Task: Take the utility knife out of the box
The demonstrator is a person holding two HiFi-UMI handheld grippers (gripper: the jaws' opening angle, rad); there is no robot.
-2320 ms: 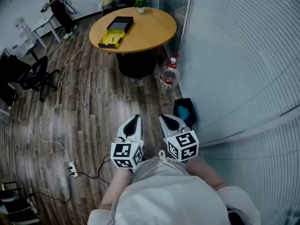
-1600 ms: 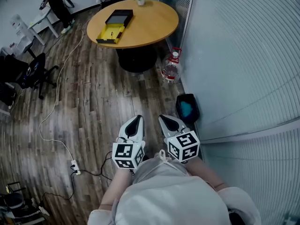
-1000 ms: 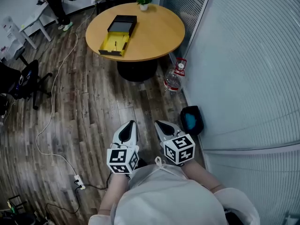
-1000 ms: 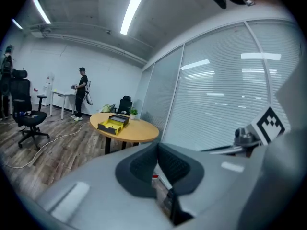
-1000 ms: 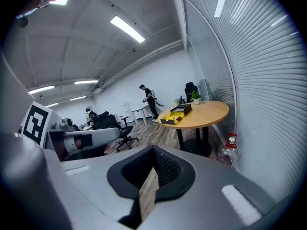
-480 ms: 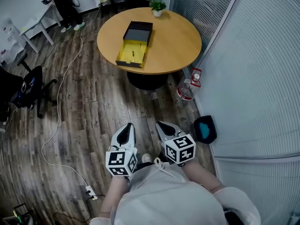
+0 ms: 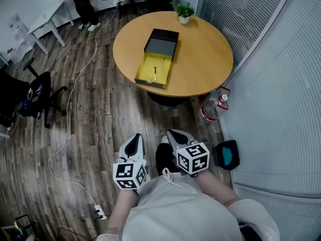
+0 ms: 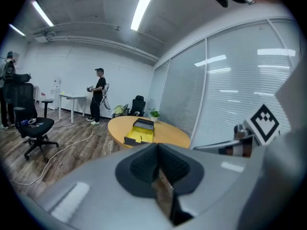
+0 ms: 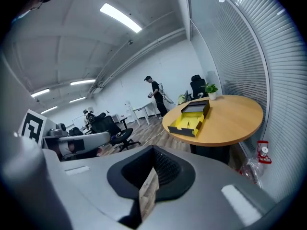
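Left gripper above the wood floor, fingers together and empty, open box at the round bench's near left edge, utility knife lying in its yellow tray, right gripper with fingers together, empty.

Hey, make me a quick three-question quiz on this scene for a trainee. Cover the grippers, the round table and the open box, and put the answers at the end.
1. True or false: the left gripper grips the utility knife.
2. Besides the box, what stands on the round table? A) a potted plant B) a water bottle C) an office chair
3. Fill in: the utility knife lies in the box's ___ half.
Key: 1 false. The left gripper and the right gripper are both shut and empty, over the floor short of the round table. 2 A, the potted plant. 3 yellow.
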